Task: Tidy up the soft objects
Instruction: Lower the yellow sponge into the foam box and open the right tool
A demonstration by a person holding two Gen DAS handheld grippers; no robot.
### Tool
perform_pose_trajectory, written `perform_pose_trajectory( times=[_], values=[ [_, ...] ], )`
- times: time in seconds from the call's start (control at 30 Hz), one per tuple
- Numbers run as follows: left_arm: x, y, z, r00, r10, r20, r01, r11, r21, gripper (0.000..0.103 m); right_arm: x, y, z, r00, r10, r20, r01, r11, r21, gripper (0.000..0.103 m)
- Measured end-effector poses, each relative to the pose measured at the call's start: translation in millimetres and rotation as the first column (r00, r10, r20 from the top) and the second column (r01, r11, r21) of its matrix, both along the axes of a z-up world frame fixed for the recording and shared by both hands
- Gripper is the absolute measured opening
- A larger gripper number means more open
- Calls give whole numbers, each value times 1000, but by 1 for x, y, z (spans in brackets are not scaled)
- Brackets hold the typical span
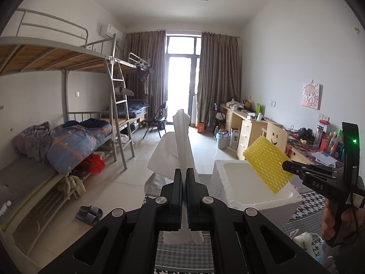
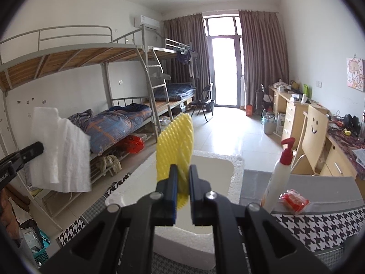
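left hand-held gripper (image 1: pixel 183 171) pinches white cloth (image 1: pixel 181 137); right hand-held gripper (image 2: pixel 181 171) clamps yellow sponge (image 2: pixel 174 141).

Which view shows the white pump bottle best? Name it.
The right wrist view: the white pump bottle stands in full there, red pump on top, beside the foam box. The left wrist view does not show it at all.

My dorm room at midday: grey metal bunk beds (image 1: pixel 68 73) line the left white wall, brown floor-length curtains (image 1: pixel 219 77) frame a bright glass balcony door (image 1: pixel 182 80) (daylight glaring on pale floor tiles (image 1: pixel 136 159)), light wooden desks (image 1: pixel 248 125) along the right.
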State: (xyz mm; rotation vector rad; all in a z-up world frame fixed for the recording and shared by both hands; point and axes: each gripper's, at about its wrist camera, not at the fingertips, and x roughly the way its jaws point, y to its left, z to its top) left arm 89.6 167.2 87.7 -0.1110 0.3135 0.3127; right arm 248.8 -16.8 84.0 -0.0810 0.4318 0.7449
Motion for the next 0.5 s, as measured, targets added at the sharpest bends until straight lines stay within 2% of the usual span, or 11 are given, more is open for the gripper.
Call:
perform_pose_trajectory(
  times=[0.4, 0.47, 0.5],
  values=[
    [1, 6, -7, 1000, 4, -13, -5, 1000, -23, 3, 20, 21, -18, 997, -17, -73, 11, 996, -92, 14],
    [1, 6, -8, 1000, 4, -13, -4, 1000, -25, 3, 20, 22, -19, 997, -21, -70, 14, 995, -100, 24],
    [2, 6, -8, 1000, 3, -14, -3, 1000, -25, 3, 19, 22, -19, 998, -23, -67, 16, 994, -106, 39]
  ],
)
